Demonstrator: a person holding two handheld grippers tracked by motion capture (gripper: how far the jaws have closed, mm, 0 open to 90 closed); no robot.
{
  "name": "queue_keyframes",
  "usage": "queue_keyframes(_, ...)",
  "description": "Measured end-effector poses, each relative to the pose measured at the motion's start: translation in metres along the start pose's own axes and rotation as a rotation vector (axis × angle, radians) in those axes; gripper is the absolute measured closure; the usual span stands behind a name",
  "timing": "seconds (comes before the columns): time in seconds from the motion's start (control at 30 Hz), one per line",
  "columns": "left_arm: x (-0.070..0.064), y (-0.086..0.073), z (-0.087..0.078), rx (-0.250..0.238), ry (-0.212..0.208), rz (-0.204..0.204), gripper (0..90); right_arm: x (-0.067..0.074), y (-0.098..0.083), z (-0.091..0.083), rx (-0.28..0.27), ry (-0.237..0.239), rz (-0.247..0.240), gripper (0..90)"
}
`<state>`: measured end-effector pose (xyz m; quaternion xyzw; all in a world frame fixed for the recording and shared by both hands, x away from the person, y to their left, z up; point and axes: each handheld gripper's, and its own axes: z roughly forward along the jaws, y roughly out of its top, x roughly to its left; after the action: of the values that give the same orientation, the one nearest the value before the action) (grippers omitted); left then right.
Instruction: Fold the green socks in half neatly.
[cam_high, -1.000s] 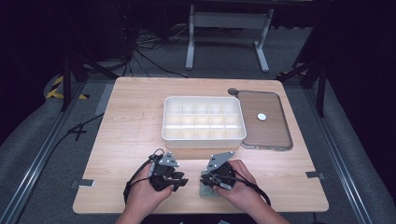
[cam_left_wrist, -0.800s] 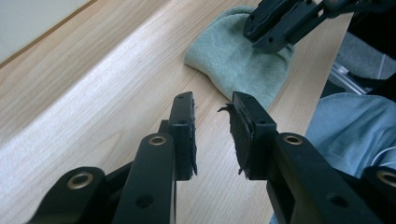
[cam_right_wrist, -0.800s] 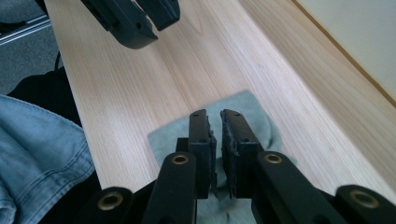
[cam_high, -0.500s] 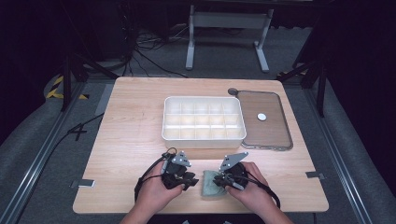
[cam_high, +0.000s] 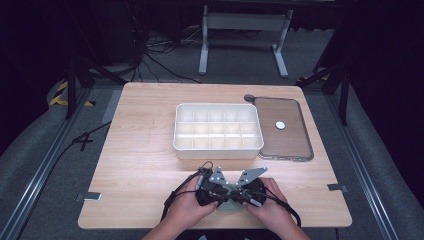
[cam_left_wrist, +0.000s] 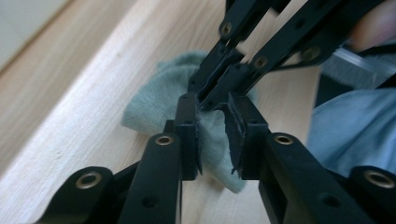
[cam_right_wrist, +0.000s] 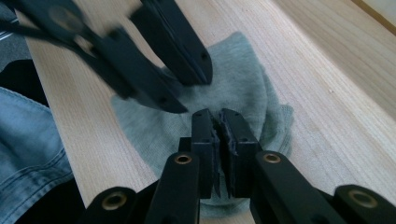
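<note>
A soft grey-green knit sock (cam_right_wrist: 233, 84) lay crumpled at the pale wood-grain desk's (cam_high: 140, 165) near edge. The right gripper (cam_right_wrist: 218, 122) pinched its fabric with fingers nearly closed; the left gripper (cam_left_wrist: 212, 107) stood half-open astride a fold.

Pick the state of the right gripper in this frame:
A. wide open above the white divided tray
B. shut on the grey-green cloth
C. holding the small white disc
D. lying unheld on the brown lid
B: in the right gripper view, the right gripper has its jaws nearly together with a fold of the grey-green cloth pinched between them, on the table.
</note>
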<state>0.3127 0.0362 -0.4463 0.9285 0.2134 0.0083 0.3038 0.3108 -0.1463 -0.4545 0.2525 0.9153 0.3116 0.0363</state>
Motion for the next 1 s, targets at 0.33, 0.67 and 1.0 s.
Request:
queue_keyframes(0.33, 0.003, -0.005, 0.008, 0.007, -0.002, -0.041, 80.4, 0.002, -0.001, -0.012, -0.051, 0.011, 0.007, 77.7)
queue_keyframes(0.67, 0.003, -0.006, 0.008, -0.001, -0.002, -0.055, 80.4, -0.011, -0.005, -0.043, -0.105, -0.018, 0.082, 78.0)
queue_keyframes(1.0, 0.003, -0.006, 0.006, -0.009, -0.015, -0.056, 79.5, -0.003, -0.006, -0.012, -0.031, 0.005, 0.035, 85.0)
